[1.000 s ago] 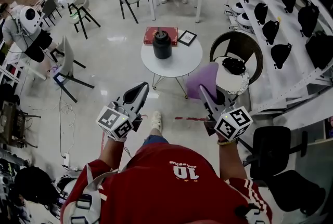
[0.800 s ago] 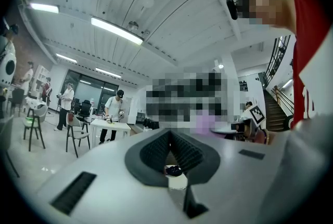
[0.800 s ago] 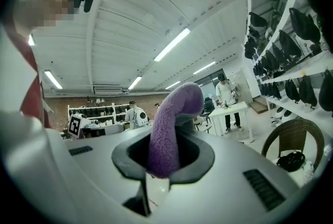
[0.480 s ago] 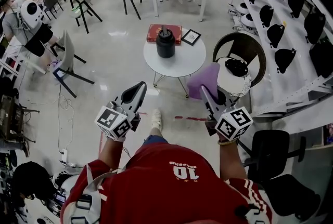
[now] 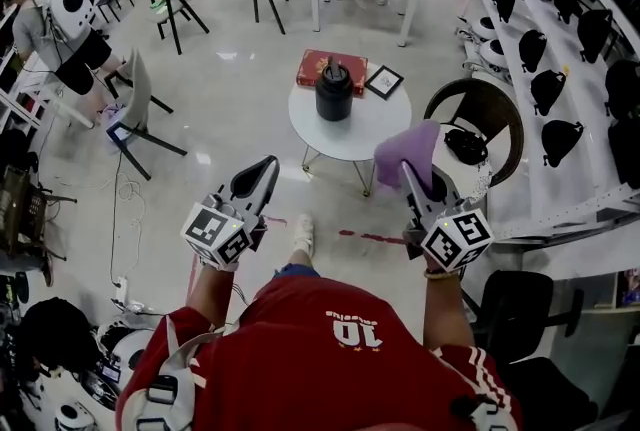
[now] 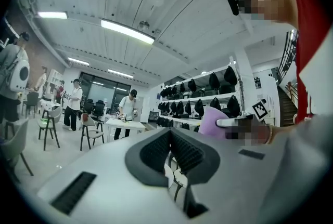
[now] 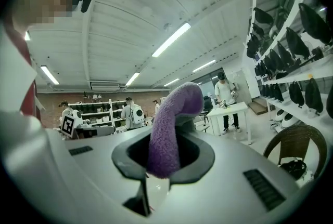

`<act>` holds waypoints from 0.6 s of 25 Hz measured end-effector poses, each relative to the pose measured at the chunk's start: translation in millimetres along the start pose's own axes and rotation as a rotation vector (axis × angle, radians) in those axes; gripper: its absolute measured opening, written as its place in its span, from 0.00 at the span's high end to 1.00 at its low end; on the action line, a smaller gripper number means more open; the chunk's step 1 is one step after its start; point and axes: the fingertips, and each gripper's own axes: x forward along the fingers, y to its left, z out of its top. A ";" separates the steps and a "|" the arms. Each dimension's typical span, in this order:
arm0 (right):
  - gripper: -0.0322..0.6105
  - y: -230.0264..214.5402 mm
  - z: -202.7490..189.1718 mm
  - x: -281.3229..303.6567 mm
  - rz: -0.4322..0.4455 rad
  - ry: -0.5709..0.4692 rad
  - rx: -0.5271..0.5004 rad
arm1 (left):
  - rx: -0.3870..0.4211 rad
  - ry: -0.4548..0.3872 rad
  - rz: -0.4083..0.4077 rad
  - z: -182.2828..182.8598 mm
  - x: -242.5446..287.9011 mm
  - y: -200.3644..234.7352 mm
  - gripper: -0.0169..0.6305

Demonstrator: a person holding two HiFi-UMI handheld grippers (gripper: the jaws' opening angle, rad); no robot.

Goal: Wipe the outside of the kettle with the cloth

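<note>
Cloth (image 7: 169,124): purple, fuzzy, rough nap. Right claw (image 7: 165,153): smooth matt grey plastic w/ blk pads (image 7: 199,161). Kettle (image 5: 334,94): blk, dull finish. Surface (image 5: 375,126): smooth white top. Floor (image 5: 230,119): glossy, reflects lights.

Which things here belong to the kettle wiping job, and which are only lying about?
For the job: kettle; purple cloth, held in right gripper.
Lying about: red book; picture frame; brown chair.

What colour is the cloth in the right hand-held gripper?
Purple. The cloth shows best in the right gripper view.
</note>
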 end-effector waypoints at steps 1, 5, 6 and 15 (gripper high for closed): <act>0.85 -3.8 0.9 6.3 0.000 0.004 0.004 | 0.000 0.002 0.007 0.9 2.7 6.1 0.96; 0.85 -16.2 4.0 33.1 0.000 0.019 0.009 | 0.007 0.011 0.026 4.3 14.9 29.0 0.96; 0.85 -19.0 4.6 40.2 -0.001 0.022 0.009 | 0.005 0.012 0.028 4.1 18.1 34.8 0.96; 0.85 -55.8 13.9 109.3 -0.023 0.074 -0.003 | -0.030 0.005 0.018 1.9 74.4 98.9 0.96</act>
